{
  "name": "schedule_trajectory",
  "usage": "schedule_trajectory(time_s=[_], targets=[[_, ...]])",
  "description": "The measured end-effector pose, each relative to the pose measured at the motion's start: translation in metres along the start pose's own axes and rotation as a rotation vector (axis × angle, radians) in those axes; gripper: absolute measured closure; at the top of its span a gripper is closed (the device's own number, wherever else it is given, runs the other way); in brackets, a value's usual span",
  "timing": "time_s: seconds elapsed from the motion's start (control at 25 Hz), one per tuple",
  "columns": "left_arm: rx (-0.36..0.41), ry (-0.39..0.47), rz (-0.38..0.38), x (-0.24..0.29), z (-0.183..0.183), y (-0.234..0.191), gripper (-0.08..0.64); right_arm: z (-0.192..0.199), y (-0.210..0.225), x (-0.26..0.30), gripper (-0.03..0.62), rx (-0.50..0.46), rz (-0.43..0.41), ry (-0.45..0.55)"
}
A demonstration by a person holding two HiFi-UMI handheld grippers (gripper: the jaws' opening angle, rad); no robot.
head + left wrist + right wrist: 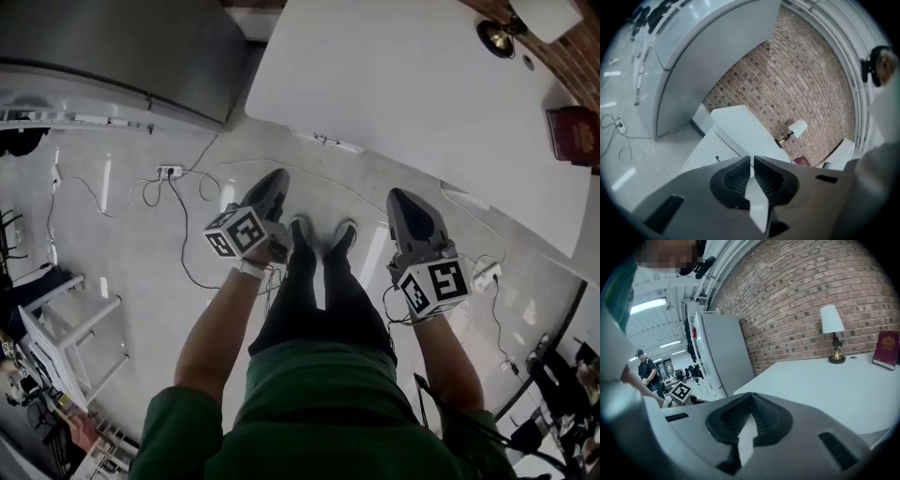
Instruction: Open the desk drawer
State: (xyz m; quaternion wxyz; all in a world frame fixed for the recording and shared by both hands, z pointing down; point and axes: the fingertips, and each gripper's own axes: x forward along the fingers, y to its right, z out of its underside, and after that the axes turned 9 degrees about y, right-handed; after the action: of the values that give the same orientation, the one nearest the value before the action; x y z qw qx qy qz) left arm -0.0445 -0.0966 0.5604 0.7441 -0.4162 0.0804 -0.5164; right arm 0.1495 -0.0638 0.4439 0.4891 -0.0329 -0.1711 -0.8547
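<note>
The white desk [394,84] stands ahead of me, to the right. In the left gripper view its front [710,152] shows drawer seams and a small dark handle [717,158], still some way off. My left gripper [275,178] hangs over the floor short of the desk's near corner, its jaws [752,159] shut and empty. To its right, my right gripper [401,195] is held below the desk's edge, also shut on nothing [751,394]. In the head view the drawer front is hidden under the desk top.
A lamp [497,37] and a red book [574,134] sit at the desk's far side. A grey cabinet [122,56] stands to the left. Cables and a power strip [169,172] lie on the floor, and a white rack [66,328] is at lower left.
</note>
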Motion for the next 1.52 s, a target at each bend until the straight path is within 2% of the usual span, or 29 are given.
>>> schedule_trajectory(time_s=[0.08,0.12,0.28,0.44,0.48,0.52,0.6,0.88,1.04,1.24,1.52], targets=[[-0.104,-0.002,0.025,0.011,0.013,-0.014,0.543,0.01,-0.002,0.004,0.592,0.015,0.005,-0.004],[-0.129,-0.007,0.029,0.016,0.018,-0.021,0.543,0.016,-0.003,0.006,0.592,0.018,0.007,-0.009],[-0.139,-0.052,0.028,0.034,0.036,-0.047,0.543,0.038,-0.009,0.019,0.592,0.033,0.007,-0.028],[-0.186,-0.07,0.042,0.062,0.053,-0.064,0.539,0.056,-0.004,0.028,0.592,0.051,0.004,-0.031],[-0.194,-0.077,0.038,0.069,0.058,-0.07,0.503,0.062,-0.004,0.031,0.592,0.056,0.002,-0.032],[-0.199,-0.085,0.032,0.074,0.063,-0.077,0.435,0.069,-0.006,0.034,0.592,0.061,-0.001,-0.035],[-0.205,-0.101,0.028,0.082,0.073,-0.087,0.403,0.082,-0.011,0.039,0.592,0.067,-0.01,-0.043],[-0.203,-0.134,0.063,0.118,0.097,-0.112,0.407,0.13,-0.023,0.061,0.592,0.091,-0.042,-0.076],[-0.221,-0.124,0.091,0.136,0.104,-0.125,0.417,0.163,-0.026,0.066,0.592,0.106,-0.047,-0.097],[-0.305,-0.089,0.113,0.158,0.113,-0.129,0.454,0.191,-0.022,0.061,0.592,0.131,-0.026,-0.117],[-0.4,-0.049,0.107,0.191,0.126,-0.139,0.452,0.217,-0.005,0.058,0.592,0.155,0.001,-0.134]])
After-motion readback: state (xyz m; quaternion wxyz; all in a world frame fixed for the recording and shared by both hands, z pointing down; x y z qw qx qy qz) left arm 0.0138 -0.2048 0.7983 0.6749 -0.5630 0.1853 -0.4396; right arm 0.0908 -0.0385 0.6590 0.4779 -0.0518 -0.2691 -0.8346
